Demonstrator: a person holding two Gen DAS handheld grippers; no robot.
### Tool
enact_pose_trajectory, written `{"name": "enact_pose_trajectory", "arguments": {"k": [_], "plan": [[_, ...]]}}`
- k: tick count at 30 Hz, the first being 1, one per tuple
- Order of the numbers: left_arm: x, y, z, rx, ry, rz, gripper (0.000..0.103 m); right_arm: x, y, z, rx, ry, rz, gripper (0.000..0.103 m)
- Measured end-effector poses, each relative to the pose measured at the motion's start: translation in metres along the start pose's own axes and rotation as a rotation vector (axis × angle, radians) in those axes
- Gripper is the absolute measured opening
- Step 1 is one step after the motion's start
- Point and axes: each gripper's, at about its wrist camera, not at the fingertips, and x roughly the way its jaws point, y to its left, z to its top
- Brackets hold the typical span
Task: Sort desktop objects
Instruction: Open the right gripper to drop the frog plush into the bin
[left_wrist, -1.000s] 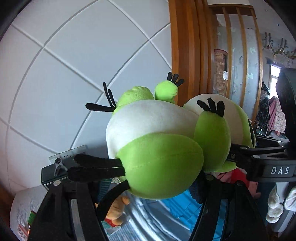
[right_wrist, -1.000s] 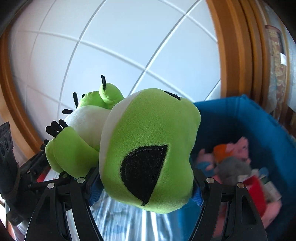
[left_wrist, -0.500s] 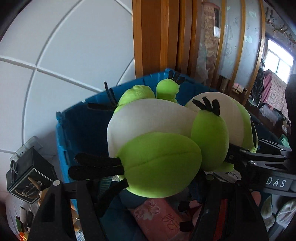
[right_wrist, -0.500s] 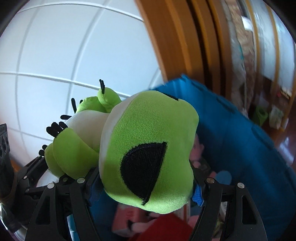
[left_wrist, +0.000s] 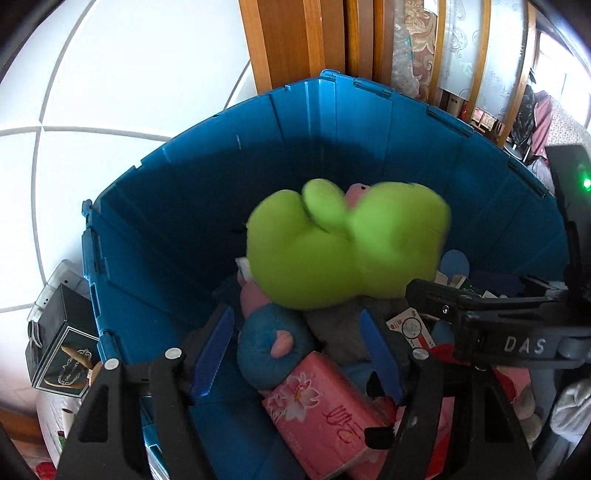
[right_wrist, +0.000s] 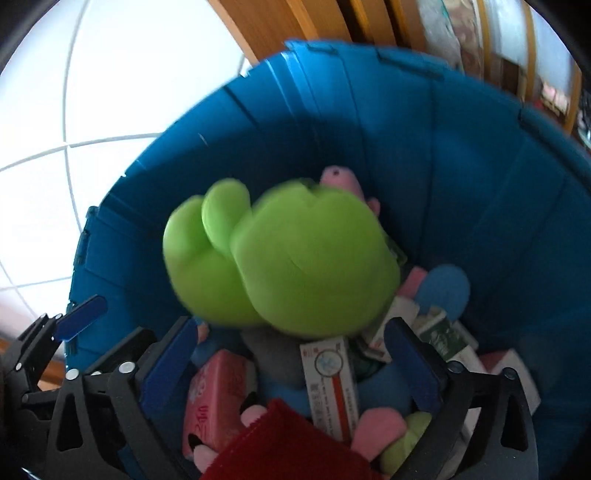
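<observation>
The green plush frog (left_wrist: 343, 251) is blurred and free of both grippers, inside the blue bin (left_wrist: 221, 177), on or just above the pile of toys and boxes. It also shows in the right wrist view (right_wrist: 288, 266), within the same bin (right_wrist: 461, 166). My left gripper (left_wrist: 295, 347) is open and empty, just above the bin's near side. My right gripper (right_wrist: 291, 354) is open and empty, above the pile. The right gripper's body (left_wrist: 517, 332) shows at the right of the left wrist view.
The bin holds a pink tissue pack (left_wrist: 325, 413), a blue plush (left_wrist: 273, 343), a white-and-red box (right_wrist: 328, 384), a red cloth (right_wrist: 288, 446) and pink plush toys. A black box (left_wrist: 62, 350) stands left of the bin. White panelled wall and wooden frame stand behind.
Both grippers opened and let go of the green frog, which dropped into the blue bin. Both cameras now tilt down into the bin.
</observation>
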Motion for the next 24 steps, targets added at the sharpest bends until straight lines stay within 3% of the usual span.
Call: {"name": "enact_pose_trajectory", "arguments": {"k": [18, 24], "plan": [[-0.005, 0.007, -0.003, -0.053, -0.014, 0.006, 0.07, 0.002, 0.001, 0.005, 0.015, 0.006, -0.021, 0.103], [-0.031, 0.02, -0.011, -0.105, -0.138, -0.008, 0.07, -0.015, 0.006, 0.004, -0.008, -0.085, 0.006, 0.103]]}}
